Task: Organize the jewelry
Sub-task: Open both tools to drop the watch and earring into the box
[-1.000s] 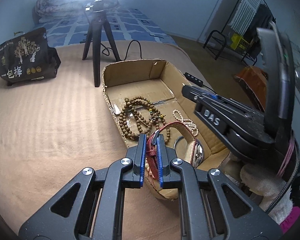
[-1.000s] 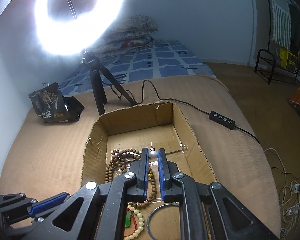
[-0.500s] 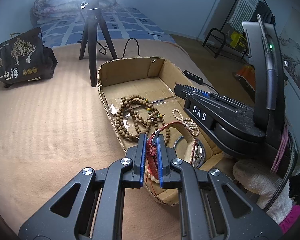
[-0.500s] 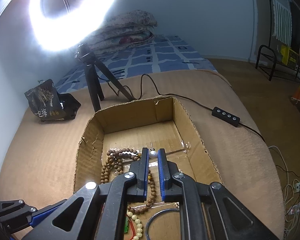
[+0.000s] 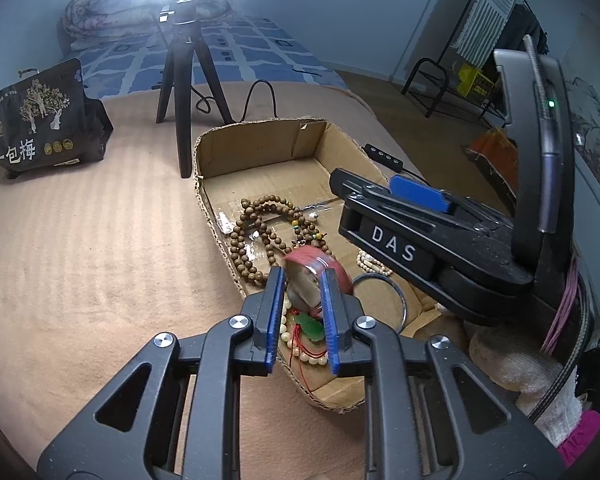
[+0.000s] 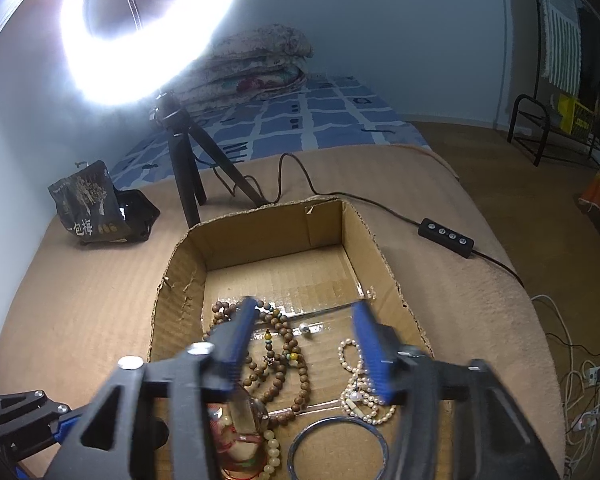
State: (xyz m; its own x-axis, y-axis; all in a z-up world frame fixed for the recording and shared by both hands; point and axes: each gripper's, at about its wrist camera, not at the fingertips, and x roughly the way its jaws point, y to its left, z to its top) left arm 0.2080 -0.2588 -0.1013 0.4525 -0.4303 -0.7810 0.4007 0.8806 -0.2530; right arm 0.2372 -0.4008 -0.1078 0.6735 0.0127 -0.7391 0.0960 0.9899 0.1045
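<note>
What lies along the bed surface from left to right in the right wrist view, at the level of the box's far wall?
Black snack bag → tripod → cardboard box → inline light controller.

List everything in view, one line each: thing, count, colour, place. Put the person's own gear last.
cardboard box: one, brown, open on the tan blanket
wooden bead necklace: one, brown, box floor, left
pearl strand: one, white, box floor, right
pearl earring: one, white, box floor, middle
bangle: one, silver, box near end
watch: one, red strap, blurred, between the left gripper's fingers
cream bead bracelet: one, green pendant, box near corner
snack bag: one, black, blanket, far left
tripod: one, black, behind the box, holding ring light
cable switch: one, black, right of box
folded quilt: one, floral, far bed
left gripper: jaws just opening
right gripper: jaws just opened wide, empty
</note>
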